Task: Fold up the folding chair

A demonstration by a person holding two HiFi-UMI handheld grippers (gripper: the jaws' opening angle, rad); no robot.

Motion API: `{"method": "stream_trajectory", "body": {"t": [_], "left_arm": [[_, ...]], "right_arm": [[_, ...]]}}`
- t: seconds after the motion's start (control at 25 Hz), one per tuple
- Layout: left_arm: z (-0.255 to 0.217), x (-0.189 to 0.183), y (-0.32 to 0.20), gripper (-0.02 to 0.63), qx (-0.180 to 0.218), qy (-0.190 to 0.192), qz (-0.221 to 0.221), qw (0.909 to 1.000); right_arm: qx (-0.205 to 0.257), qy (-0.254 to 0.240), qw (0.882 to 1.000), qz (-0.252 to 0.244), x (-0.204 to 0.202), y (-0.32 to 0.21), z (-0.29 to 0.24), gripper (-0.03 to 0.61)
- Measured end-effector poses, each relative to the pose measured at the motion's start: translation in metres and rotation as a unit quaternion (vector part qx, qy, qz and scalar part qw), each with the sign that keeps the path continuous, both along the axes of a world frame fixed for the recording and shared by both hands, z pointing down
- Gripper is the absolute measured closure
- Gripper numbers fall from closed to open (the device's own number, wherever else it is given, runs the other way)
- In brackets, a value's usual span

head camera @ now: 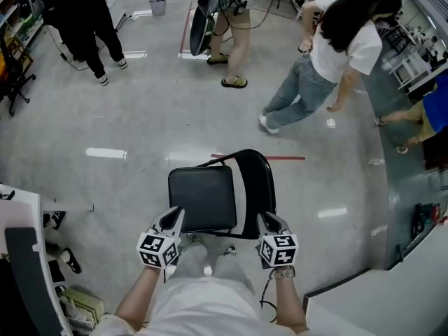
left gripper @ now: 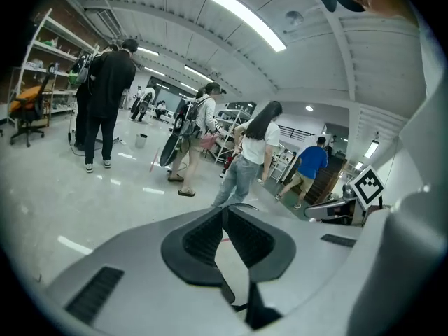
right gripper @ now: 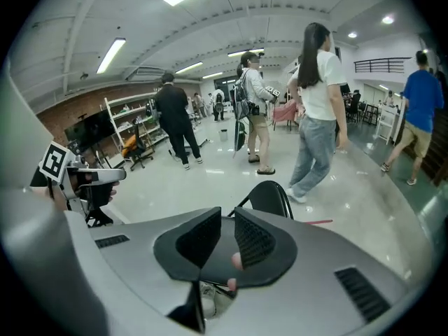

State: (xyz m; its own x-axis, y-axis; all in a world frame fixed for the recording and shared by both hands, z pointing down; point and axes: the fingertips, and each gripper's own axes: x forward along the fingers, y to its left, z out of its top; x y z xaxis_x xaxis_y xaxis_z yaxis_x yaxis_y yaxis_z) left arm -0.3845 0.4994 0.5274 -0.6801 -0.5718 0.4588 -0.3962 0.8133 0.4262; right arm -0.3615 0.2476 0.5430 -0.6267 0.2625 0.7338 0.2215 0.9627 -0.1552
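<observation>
A black folding chair stands unfolded on the grey floor just in front of me, with its padded seat (head camera: 201, 198) at the left and its curved backrest (head camera: 257, 180) at the right. My left gripper (head camera: 173, 217) hovers at the seat's near left corner, its jaws shut with nothing between them (left gripper: 224, 212). My right gripper (head camera: 267, 221) is by the near end of the backrest. Its jaws (right gripper: 225, 217) stand a narrow gap apart and hold nothing. The chair's backrest (right gripper: 271, 198) shows just beyond them. I cannot tell whether either gripper touches the chair.
Several people stand beyond the chair: one in a white shirt and jeans (head camera: 329, 68), one in black (head camera: 84, 26), one in sandals (head camera: 234, 33). A white table (head camera: 21, 208) is at my left, a white counter (head camera: 378, 299) at my right. Red tape (head camera: 283, 157) marks the floor.
</observation>
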Motion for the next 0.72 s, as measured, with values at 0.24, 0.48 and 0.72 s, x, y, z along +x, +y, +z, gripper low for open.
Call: {"method": "stream_trajectory", "body": {"t": [0.24, 0.48, 0.72], "left_arm": [[0.061, -0.037, -0.020, 0.525, 0.003, 0.024, 0.009, 0.9997], [0.103, -0.054, -0.027, 0.461, 0.029, 0.040, 0.005, 0.9988], [0.147, -0.068, -0.036, 0.382, 0.023, 0.050, 0.024, 0.9982]], "right_arm": [[0.036, 0.021, 0.999, -0.011, -0.052, -0.038, 0.057, 0.403], [0.061, 0.029, 0.997, 0.036, -0.084, -0.076, 0.101, 0.347], [0.049, 0.094, 0.994, 0.034, -0.099, -0.100, 0.159, 0.330]]}}
